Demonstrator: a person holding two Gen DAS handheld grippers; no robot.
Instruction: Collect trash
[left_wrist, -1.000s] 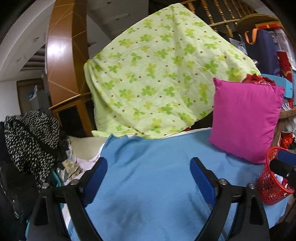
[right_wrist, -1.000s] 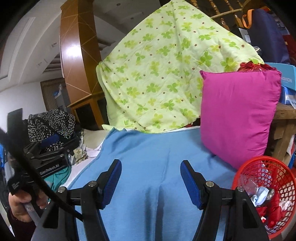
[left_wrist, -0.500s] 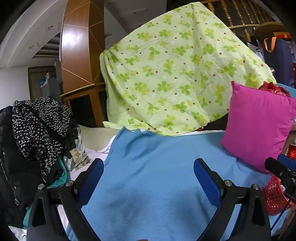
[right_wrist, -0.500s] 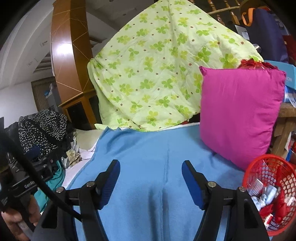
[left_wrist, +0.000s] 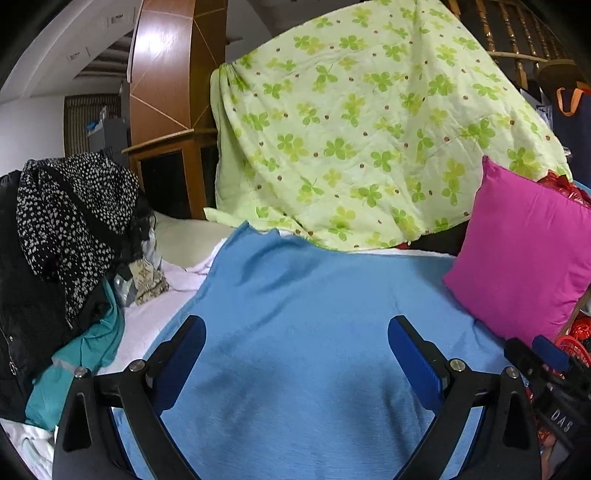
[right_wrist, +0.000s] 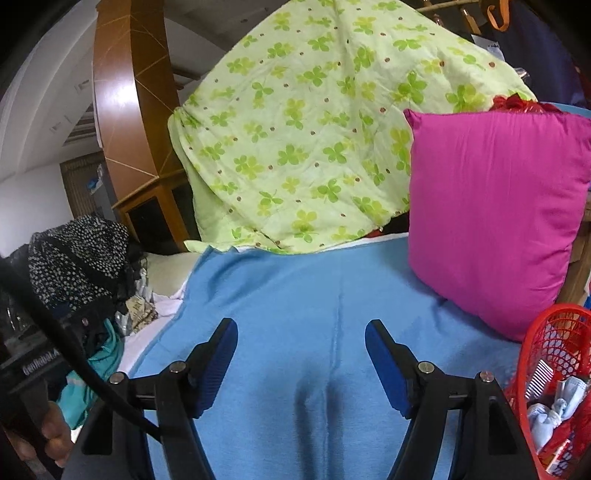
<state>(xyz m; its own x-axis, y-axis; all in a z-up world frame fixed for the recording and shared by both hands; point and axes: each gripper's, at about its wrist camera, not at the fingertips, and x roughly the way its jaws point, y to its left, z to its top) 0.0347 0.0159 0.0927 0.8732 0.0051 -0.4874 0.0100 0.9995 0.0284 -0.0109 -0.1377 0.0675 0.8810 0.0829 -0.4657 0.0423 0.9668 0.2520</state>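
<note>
Ahead of both grippers, a blue blanket (left_wrist: 295, 332) spread flat, with a green clover-print quilt (left_wrist: 369, 129) draped high over something behind it. To the right, a magenta pillow (right_wrist: 495, 206) propped upright, its lower edge on the blanket. Off to the left, a heap of clothes (left_wrist: 74, 229) topped by a black-and-white spotted garment, with crumpled paper or wrappers (left_wrist: 144, 280) tucked beside it, possibly trash, though hard to tell at this angle. Further back, a curved wooden column (left_wrist: 166, 74).

Beside the right gripper (right_wrist: 301, 354), at lower right, a red plastic basket (right_wrist: 554, 332) holding collected trash (right_wrist: 550, 417): pale crumpled pieces and a small comb-like item. Seen from the left wrist, only the basket's rim visible past the other tool's body.

Left gripper (left_wrist: 297, 350): fingers spread wide, gripping nothing, raised over the blanket. Right gripper: likewise parted wide and empty, with only blue fabric between the blue pads (right_wrist: 218, 362).
</note>
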